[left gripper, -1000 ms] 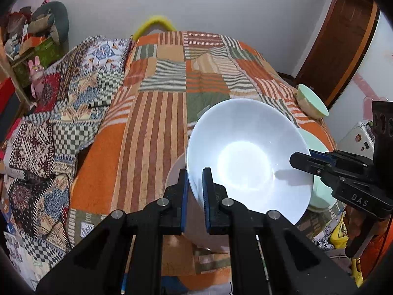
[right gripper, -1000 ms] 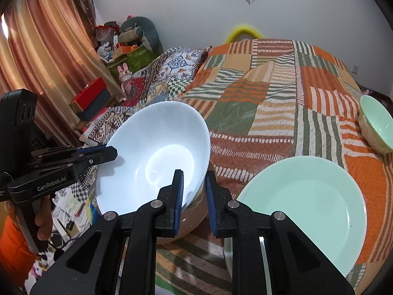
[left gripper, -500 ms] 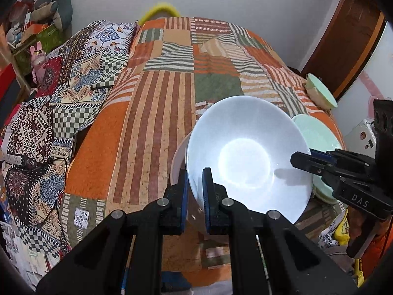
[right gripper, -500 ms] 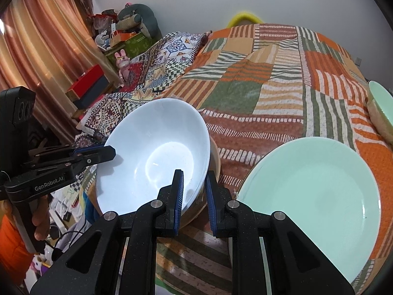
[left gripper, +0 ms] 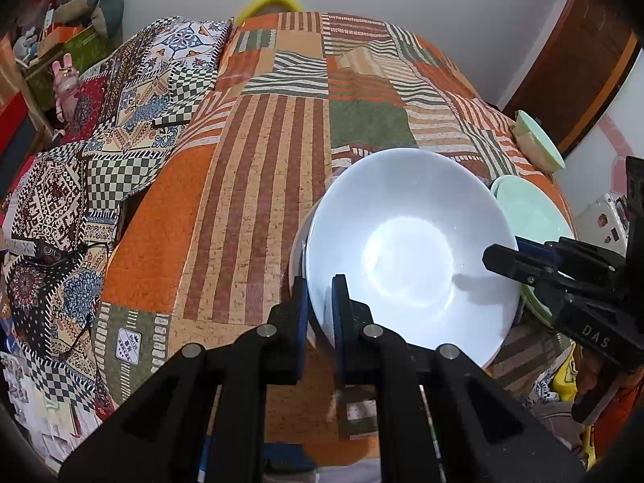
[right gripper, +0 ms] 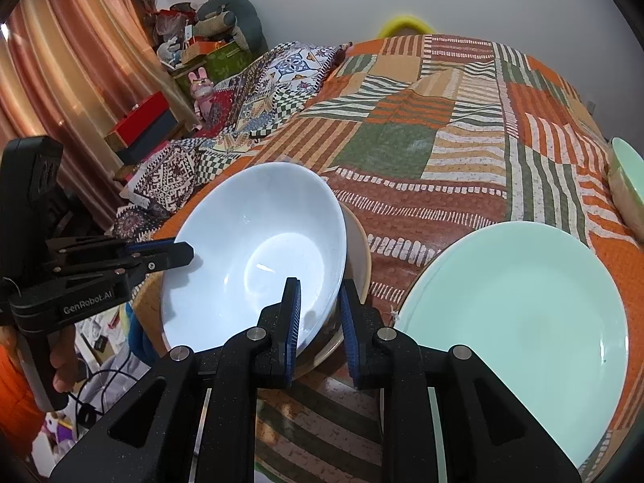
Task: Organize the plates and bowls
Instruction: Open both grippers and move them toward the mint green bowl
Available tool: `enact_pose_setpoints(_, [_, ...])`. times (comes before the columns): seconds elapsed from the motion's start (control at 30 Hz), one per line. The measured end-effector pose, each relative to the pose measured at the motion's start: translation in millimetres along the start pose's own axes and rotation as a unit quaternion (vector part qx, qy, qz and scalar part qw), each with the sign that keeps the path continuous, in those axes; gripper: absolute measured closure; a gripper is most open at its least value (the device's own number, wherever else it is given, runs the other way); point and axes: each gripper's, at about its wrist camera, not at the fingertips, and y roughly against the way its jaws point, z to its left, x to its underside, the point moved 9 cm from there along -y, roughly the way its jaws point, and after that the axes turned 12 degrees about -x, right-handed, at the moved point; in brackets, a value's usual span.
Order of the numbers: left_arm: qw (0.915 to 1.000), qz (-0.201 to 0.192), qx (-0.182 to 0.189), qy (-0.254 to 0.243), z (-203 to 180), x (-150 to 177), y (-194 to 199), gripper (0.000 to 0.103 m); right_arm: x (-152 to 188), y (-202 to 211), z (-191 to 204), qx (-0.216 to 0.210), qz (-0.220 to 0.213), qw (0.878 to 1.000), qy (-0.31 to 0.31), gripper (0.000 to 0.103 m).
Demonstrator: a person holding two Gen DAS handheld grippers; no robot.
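Between both sets of tongs: white bowl [left gripper: 410, 249], tilted, sitting in a beige bowl [right gripper: 358, 253] on the patchwork bedspread [left gripper: 257, 169]. Left gripper [left gripper: 320, 302] clamped on the white bowl's near rim. Right gripper [right gripper: 320, 306] straddles the opposite rim; jaws have just been opening, outer pad now off the wall. Mint plate [right gripper: 519, 322] just right of the right tongs. Small green bowl [right gripper: 628, 185] further right, at bed edge.

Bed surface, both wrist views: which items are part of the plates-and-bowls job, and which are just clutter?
Job items:
white bowl
beige bowl beneath it
mint plate
mint bowl at the bed's edge

Clutter:
patchwork bedspread
pink rabbit toy
red box
grey plush
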Motion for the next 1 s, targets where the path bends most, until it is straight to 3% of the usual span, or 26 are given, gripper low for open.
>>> enact_pose_setpoints(0.07, [0.9999,-0.016,-0.004,0.006,3,-4,6,0.093,-2,4,1,0.003,-0.007,1.0,0.003,0.081])
enact_pose_setpoints(0.17, [0.9994,-0.032,0.005,0.011,3,-13,19,0.092,-10,15,2,0.012,-0.031,0.999,0.01,0.062])
enact_pose_setpoints(0.2, [0.9993,-0.035,0.005,0.01,3,-15,22,0.092,-14,20,3,0.016,-0.04,0.999,0.016,0.06])
enact_pose_setpoints(0.47, [0.9982,-0.06,-0.001,-0.009,-10,-30,41,0.092,-27,42,1,0.025,-0.068,0.997,0.026,0.059])
enact_pose_setpoints(0.67, [0.9945,-0.1,0.004,-0.033,-39,-52,69,0.087,-32,65,-8,0.034,-0.09,0.995,0.025,0.059])
enact_pose_setpoints(0.83, [0.9892,-0.137,0.02,-0.048,-73,-77,94,0.067,-38,100,-27,0.056,-0.124,0.99,0.023,0.057])
enact_pose_setpoints(0.9, [0.9861,-0.152,0.029,-0.061,-93,-89,105,0.065,-41,120,-40,0.068,-0.146,0.987,0.016,0.047])
enact_pose_setpoints(1.0, [0.9825,-0.164,0.039,-0.079,-121,-104,117,0.064,-45,151,-61,0.087,-0.177,0.98,0.006,0.045])
